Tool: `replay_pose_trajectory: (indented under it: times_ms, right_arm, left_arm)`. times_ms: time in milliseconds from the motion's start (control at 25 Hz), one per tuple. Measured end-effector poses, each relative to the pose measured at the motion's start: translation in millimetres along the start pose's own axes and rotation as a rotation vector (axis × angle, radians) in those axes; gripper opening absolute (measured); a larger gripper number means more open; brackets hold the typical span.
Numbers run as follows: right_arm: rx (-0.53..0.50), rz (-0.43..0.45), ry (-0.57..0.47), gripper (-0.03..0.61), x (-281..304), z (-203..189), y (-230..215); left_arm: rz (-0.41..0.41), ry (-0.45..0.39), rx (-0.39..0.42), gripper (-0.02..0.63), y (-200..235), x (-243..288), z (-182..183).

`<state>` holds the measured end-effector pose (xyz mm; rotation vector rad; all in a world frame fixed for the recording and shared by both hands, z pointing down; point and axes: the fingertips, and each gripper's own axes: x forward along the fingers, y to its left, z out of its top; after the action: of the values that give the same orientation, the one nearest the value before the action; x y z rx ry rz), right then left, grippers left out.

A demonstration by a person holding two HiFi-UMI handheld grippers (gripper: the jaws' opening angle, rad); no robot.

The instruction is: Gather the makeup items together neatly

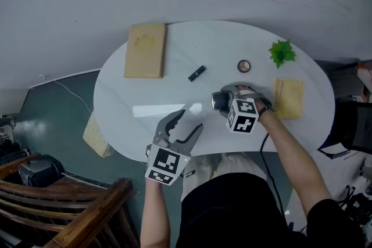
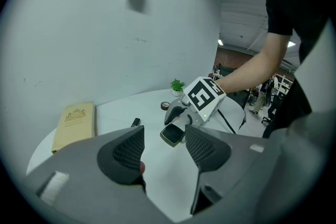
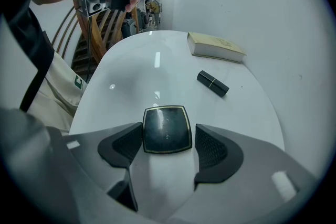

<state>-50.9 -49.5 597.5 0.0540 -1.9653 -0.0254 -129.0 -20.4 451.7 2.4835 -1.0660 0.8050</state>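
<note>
Right gripper view: what has the right claw [image 3: 168, 137] got? (logger)

Square black compact [image 3: 167, 128]. Jaws narrowed to its width, pads at both side edges, so it reads as gripped. Can't tell if it's lifted off the desk [image 1: 151, 90]. It sits toward the near right edge. (spotter)

Left claw [image 2: 164, 149]? (logger)

Moderately open, nothing between the pads. It hangs over the near edge, pointed at the compact, apart from it. (spotter)

Other items? (logger)

Lipstick [image 1: 197, 73] mid-desk toward the far edge. Round compact [image 1: 244, 66] further right, near the small plant [image 1: 282, 53]. Book [image 1: 145, 50] at the far left edge, yellow pad [image 1: 289, 97] at the right edge. (spotter)

Step? (logger)

My read is that gathering is early: three makeup pieces, all apart. The square compact is the one in hand. (spotter)

Next? (logger)

Probably carry it toward the lipstick and round compact and set it flat beside them. That needs a level release. A flat case held by its edges could tip or skid on the glossy top. (spotter)
</note>
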Motion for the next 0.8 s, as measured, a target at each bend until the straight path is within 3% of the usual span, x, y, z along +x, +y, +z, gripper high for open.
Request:
replay_pose_trajectory:
  times_ms: [480, 800]
  right_arm:
    - [0.073, -0.069, -0.053, 0.305, -35, 18, -8]
    - [0.193, -0.151, -0.089, 0.304, -60, 24, -19]
  left_arm:
    - [-0.013, -0.016, 0.045, 0.245, 21, 13, 9]
    - [-0.018, -0.005, 0.058, 0.244, 42, 30, 5]
